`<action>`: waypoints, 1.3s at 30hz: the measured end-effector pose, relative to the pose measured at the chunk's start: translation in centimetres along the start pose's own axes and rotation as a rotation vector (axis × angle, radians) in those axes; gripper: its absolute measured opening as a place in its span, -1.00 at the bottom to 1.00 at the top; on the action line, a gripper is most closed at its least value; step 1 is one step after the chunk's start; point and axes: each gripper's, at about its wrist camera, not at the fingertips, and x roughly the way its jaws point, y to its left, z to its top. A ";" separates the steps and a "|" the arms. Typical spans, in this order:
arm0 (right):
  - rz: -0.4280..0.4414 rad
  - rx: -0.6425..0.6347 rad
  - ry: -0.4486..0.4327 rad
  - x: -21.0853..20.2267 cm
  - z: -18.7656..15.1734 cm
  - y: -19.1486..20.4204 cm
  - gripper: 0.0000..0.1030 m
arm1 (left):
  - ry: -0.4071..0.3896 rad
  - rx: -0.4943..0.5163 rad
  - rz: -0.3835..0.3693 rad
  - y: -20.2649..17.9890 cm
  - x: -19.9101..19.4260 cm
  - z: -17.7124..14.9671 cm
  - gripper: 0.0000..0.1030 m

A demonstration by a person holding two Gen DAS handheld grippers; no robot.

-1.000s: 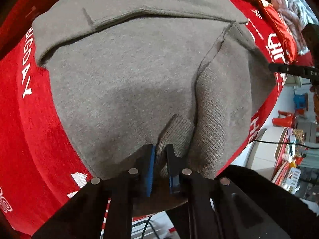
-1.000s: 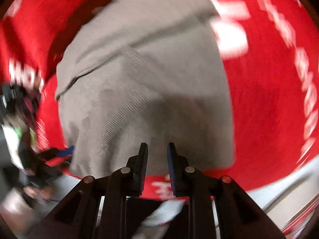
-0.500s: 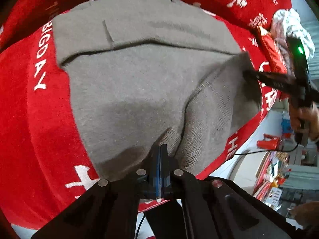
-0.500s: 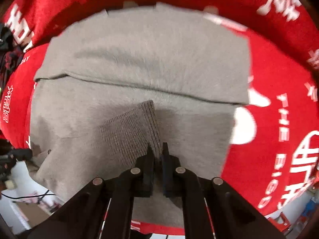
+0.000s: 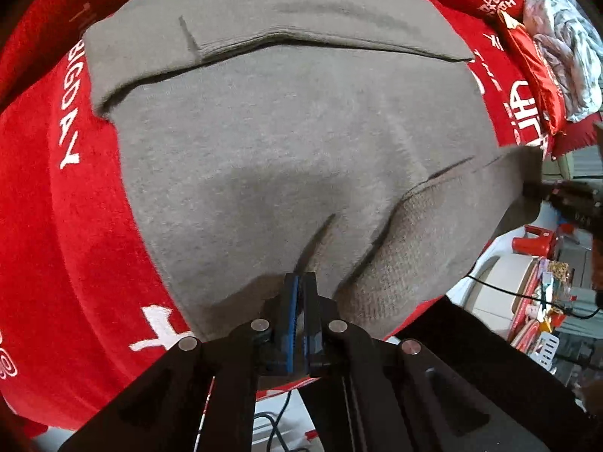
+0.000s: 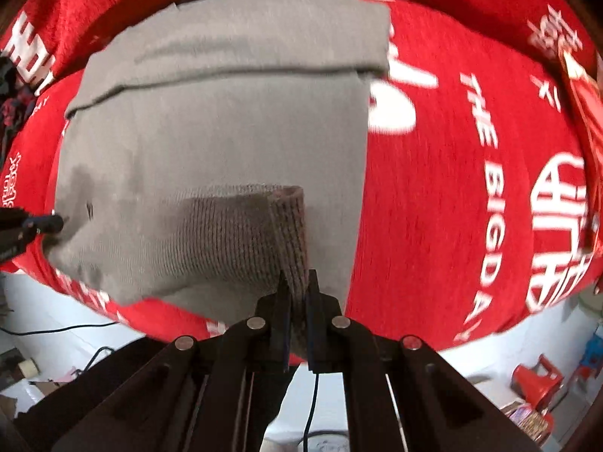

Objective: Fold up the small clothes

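A grey knitted sweater (image 5: 286,139) lies on a red cloth with white lettering, its far part folded over into a band. My left gripper (image 5: 300,282) is shut on the near hem at one corner, where the fabric puckers. My right gripper (image 6: 296,282) is shut on the ribbed hem (image 6: 290,226) at the other corner, lifted and curled back over the body of the sweater (image 6: 226,120). The right gripper's tip (image 5: 546,192) shows at the right edge of the left wrist view, pulling the hem taut. In the right wrist view the left gripper's tip (image 6: 34,224) sits at the left edge.
The red cloth (image 5: 56,207) covers the table and reaches its near edge. A red packet (image 5: 535,75) and a bundle of pale fabric (image 5: 565,37) lie at the far right. Beyond the edge are a white floor, cables (image 6: 56,329) and red stools (image 5: 535,241).
Both grippers closed on the near hem of the sweater. The right one swung in over the garment and lifted its ribbed corner, which now stands curled up; the hem is stretched between the two.
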 end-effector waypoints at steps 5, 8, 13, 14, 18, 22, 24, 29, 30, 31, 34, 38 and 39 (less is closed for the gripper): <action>0.052 0.023 0.052 1.3 -1.6 -1.1 -0.89 | 0.028 -0.027 0.065 -0.9 0.1 0.5 -0.97; 0.092 0.045 0.063 1.6 -1.4 -1.7 -0.89 | 0.039 -0.056 0.087 -0.9 0.0 0.2 -0.97; 0.133 0.031 0.062 1.7 -0.3 -2.3 -0.88 | 0.060 -0.078 0.145 -1.2 0.1 0.2 -0.97; 0.144 0.033 0.063 1.7 -0.2 -2.3 -0.88 | 0.064 -0.079 0.169 -1.3 0.2 0.2 -0.97; 0.169 0.025 0.065 1.9 0.3 -2.0 -0.88 | 0.079 -0.130 0.184 -1.2 0.4 0.5 -0.97; 0.186 0.023 0.069 2.3 0.8 -1.5 -0.88 | 0.022 -0.191 0.185 -0.6 -0.5 0.9 -0.97; 0.191 0.026 0.071 2.3 1.0 -1.6 -0.88 | -0.020 -0.229 0.158 0.1 -1.3 1.3 -0.96; 0.199 0.033 0.076 3.1 1.0 -1.1 -0.88 | -0.205 -0.398 -0.066 2.3 -2.4 3.1 -0.59; 0.201 0.034 0.079 3.2 1.1 -1.0 -0.88 | -0.238 -0.426 -0.079 2.7 -2.6 3.6 0.90; 0.201 0.036 0.082 3.2 1.2 -1.0 -0.88 | -0.287 -0.453 -0.096 3.1 -2.5 4.1 1.00; 0.199 0.034 0.084 3.3 1.4 -0.7 -0.88 | -0.326 -0.484 -0.123 3.5 -0.4 5.8 1.00; 0.195 0.022 0.089 3.3 1.6 -0.5 -0.88 | -0.307 -0.403 -0.042 2.7 2.4 7.3 1.00; 0.194 0.023 0.091 3.3 1.6 -0.5 -0.88 | -0.291 -0.385 0.008 2.4 3.1 7.6 1.00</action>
